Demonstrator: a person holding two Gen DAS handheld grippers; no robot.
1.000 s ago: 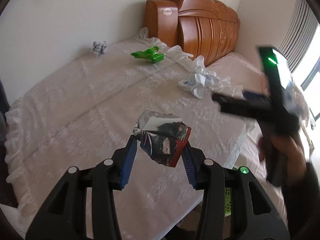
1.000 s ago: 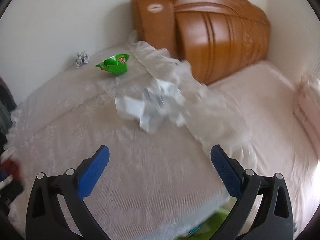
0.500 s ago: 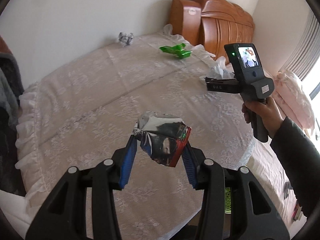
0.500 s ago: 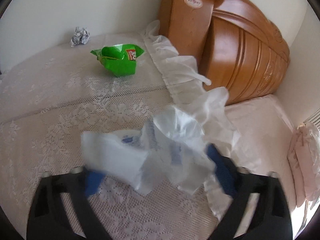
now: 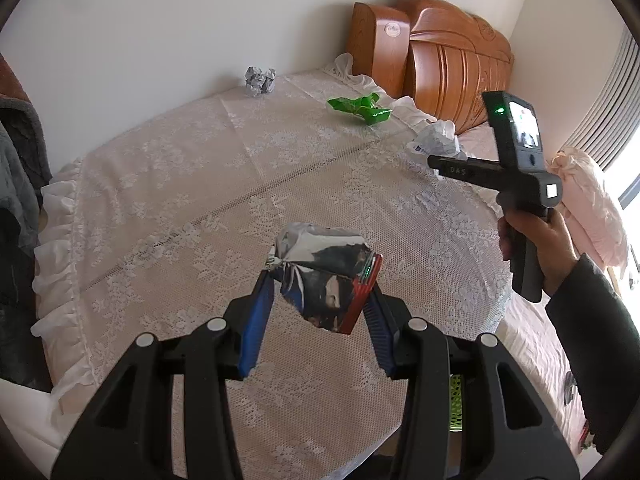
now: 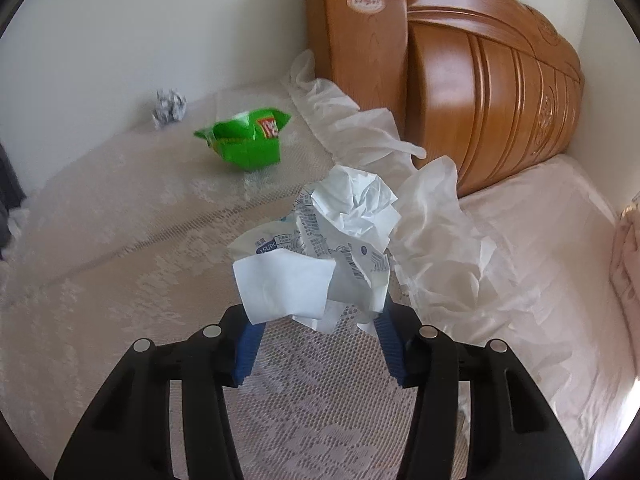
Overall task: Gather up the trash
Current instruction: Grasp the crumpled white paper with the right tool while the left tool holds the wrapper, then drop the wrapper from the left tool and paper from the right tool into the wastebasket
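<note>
crumpled white printed plastic wrapper on the lace-covered bed, our right gripper just closing onto it.
our left gripper clenches a crushed silver foil packet; a green snack bag lies at eleven o'clock.

I see open bedspread mid-bed, clear to pass. Far side blocked by wall and headboard; green wrapper and paper ball lie there.
</note>
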